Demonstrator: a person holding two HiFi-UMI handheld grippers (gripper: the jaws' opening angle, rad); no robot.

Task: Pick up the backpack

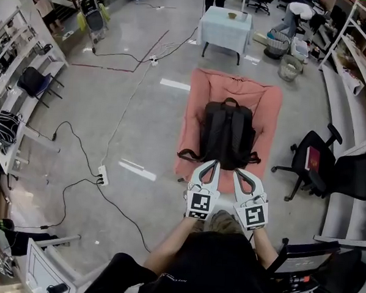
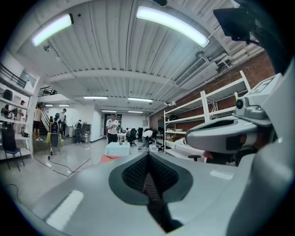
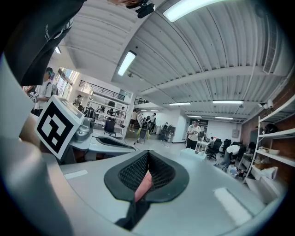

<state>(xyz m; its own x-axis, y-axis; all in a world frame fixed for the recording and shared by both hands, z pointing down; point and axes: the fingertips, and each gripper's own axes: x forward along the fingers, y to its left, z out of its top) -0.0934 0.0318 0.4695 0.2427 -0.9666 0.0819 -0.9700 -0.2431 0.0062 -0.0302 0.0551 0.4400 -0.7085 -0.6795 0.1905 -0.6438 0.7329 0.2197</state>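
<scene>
A black backpack lies flat on a salmon-pink mat on the floor, its top handle at the far end. In the head view both grippers are held side by side just short of the backpack's near end, pointing toward it. My left gripper is shut with nothing in it, and in its own view the jaws meet at the tip. My right gripper is also shut and empty. In its view only a sliver of pink shows through the gap behind the pads.
A black office chair stands right of the mat. A small table with a pale cloth is beyond it, with bins to its right. Cables and a power strip lie on the floor at left. Shelving lines both sides.
</scene>
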